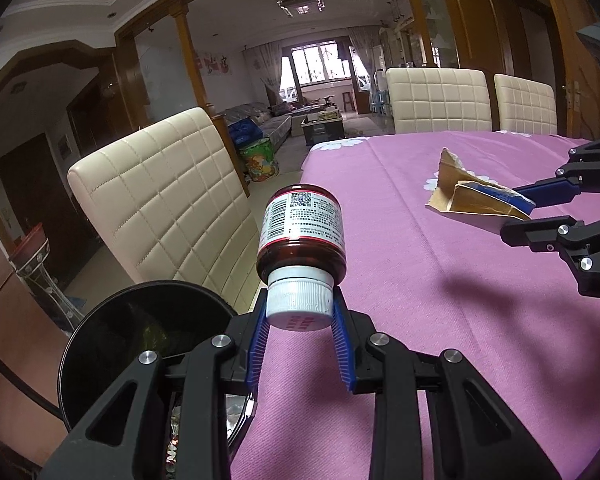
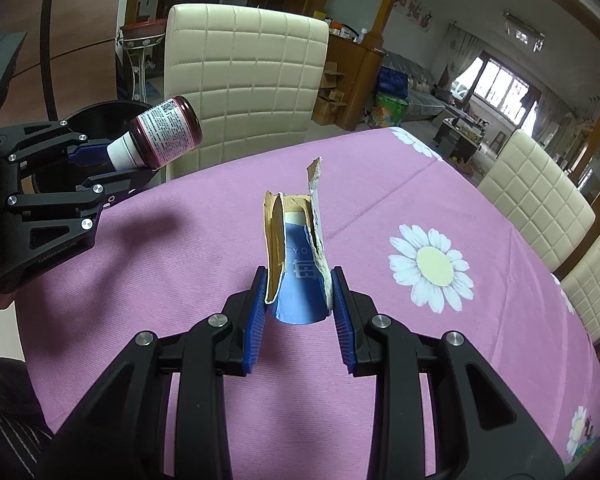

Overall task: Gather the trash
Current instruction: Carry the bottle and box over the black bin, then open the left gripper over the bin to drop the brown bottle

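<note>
Indoors | purple floral tablecloth (image 2: 180, 280) | cream quilted chairs (image 2: 244, 80) around

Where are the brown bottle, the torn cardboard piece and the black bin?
brown bottle (image 1: 300, 224): left wrist view, on its white label.
torn cardboard piece (image 2: 304, 280): right wrist view, on its blue face.
black bin (image 1: 112, 344): left wrist view, on its dark inside.
</note>
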